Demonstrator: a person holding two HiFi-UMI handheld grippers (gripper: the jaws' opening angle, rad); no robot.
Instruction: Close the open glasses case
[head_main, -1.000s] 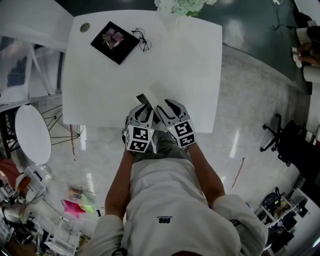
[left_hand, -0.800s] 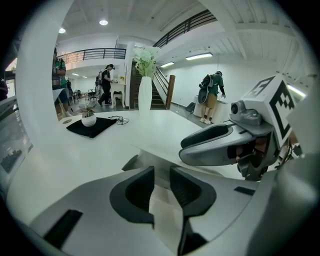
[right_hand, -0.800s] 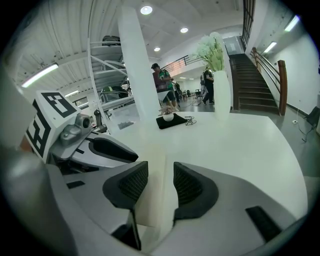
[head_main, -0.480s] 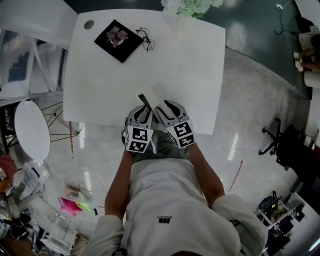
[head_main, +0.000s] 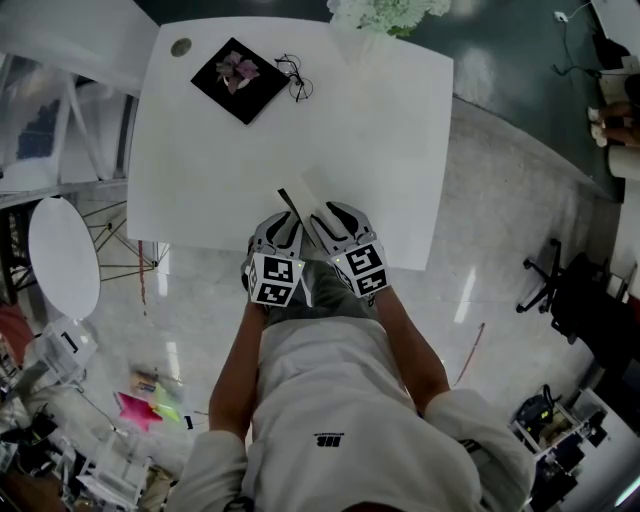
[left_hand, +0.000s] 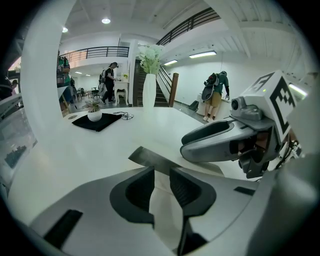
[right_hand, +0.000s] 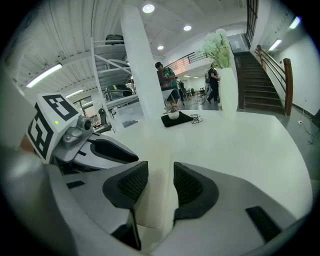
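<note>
The glasses case (head_main: 303, 193), white with a dark inner flap, lies at the near edge of the white table (head_main: 380, 130). Both grippers meet at it from the near side. My left gripper (head_main: 289, 218) holds its left part; in the left gripper view the dark flap (left_hand: 150, 158) juts out past the nearly closed jaws of that gripper (left_hand: 161, 179). My right gripper (head_main: 323, 213) has a cream panel of the case (right_hand: 158, 155) pinched between its pads (right_hand: 135, 182). The two grippers sit side by side, almost touching.
Far left on the table lie a black mat with a small potted plant (head_main: 236, 76) and a pair of glasses (head_main: 293, 80). A vase of pale flowers (head_main: 386, 12) stands at the far edge. A round white stool (head_main: 62, 262) is left of the table.
Both grippers stay at the case by the table's near edge. Only the head view has shifted slightly.
</note>
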